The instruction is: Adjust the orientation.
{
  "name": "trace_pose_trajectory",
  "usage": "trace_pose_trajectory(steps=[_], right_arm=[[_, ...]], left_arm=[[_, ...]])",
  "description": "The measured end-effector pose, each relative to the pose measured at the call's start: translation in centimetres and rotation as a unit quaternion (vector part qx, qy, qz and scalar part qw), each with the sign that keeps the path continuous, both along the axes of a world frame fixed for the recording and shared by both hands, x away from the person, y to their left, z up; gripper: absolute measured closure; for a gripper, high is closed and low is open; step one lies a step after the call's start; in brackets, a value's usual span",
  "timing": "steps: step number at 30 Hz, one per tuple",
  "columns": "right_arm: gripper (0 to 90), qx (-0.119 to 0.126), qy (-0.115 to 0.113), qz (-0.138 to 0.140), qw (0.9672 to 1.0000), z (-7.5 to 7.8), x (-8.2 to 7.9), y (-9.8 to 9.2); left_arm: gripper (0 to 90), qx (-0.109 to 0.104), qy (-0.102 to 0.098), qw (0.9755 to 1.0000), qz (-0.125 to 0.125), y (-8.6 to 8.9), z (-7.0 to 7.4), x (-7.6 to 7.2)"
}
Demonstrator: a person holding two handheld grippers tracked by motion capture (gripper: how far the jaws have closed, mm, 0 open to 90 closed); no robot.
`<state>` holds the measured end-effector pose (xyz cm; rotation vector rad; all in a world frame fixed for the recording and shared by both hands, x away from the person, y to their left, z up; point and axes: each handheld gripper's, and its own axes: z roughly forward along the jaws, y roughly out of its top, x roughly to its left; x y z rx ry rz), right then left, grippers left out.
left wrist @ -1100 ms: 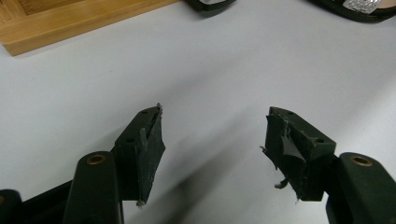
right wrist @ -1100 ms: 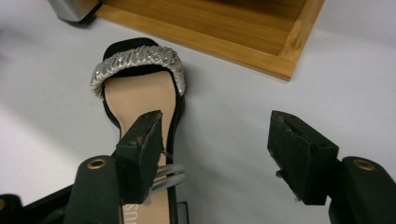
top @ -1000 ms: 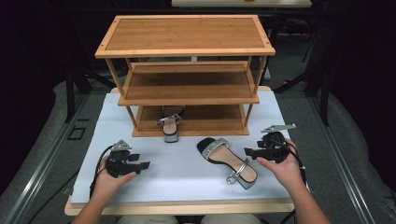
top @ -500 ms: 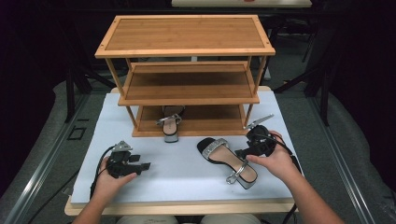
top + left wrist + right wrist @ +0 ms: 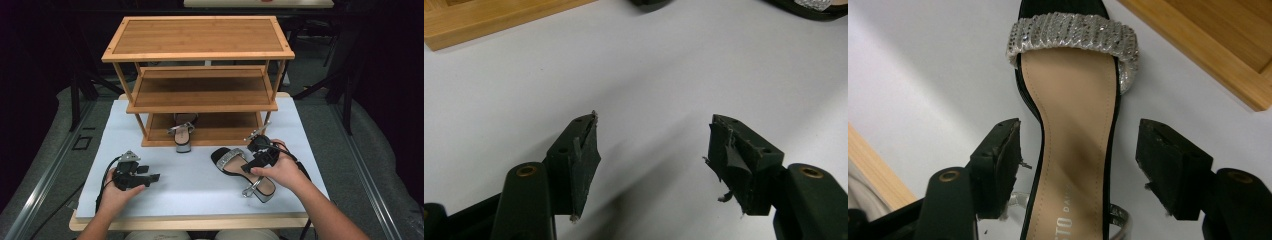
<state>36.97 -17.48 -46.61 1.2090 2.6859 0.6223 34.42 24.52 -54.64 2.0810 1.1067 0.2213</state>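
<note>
Honestly, the right gripper (image 5: 1075, 165) straddles the sandal (image 5: 243, 172) on the worktop (image 5: 200, 185), at 6 o'clock from the shoe rack (image 5: 200, 80), jaws spread and untouching; closing on that smooth, narrow insole could squirt it sideways.

My right gripper (image 5: 252, 161) has slid in from the bench's right edge toward the sandal (image 5: 243, 172); its open fingers (image 5: 998, 165) now straddle the insole without touching it.
</note>
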Motion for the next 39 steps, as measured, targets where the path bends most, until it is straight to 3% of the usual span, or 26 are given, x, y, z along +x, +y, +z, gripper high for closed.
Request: trace_pose_trajectory(steps=[19,27,30,33,35,39], right_arm=[[30.4,-0.053,0.041,-0.002,0.9977,-1.9,0.7,0.3],[29.7,-0.077,0.048,-0.003,0.9958,-2.6,0.9,0.8],[29.9,-0.063,0.06,-0.001,0.9962,-2.8,1.0,0.7],[30.4,-0.064,0.065,-0.007,0.9958,-2.8,1.1,0.7],[31.0,-0.078,0.063,-0.012,0.9949,-2.8,1.1,0.9],[31.4,-0.071,0.072,-0.006,0.9948,-3.1,1.3,1.1]], left_arm=[[36.6,-0.003,0.002,1.0,0.004,0.1,-0.1,0.0],[36.6,-0.001,0.004,1.0,0.002,0.1,-0.1,0.0],[36.6,0.0,0.004,1.0,0.002,0.2,-0.1,0.1],[36.6,-0.001,0.005,1.0,0.002,0.2,-0.1,0.1],[36.6,-0.002,0.006,1.0,0.002,0.2,-0.1,0.1],[36.6,-0.002,0.006,1.0,0.001,0.1,-0.2,0.1]])
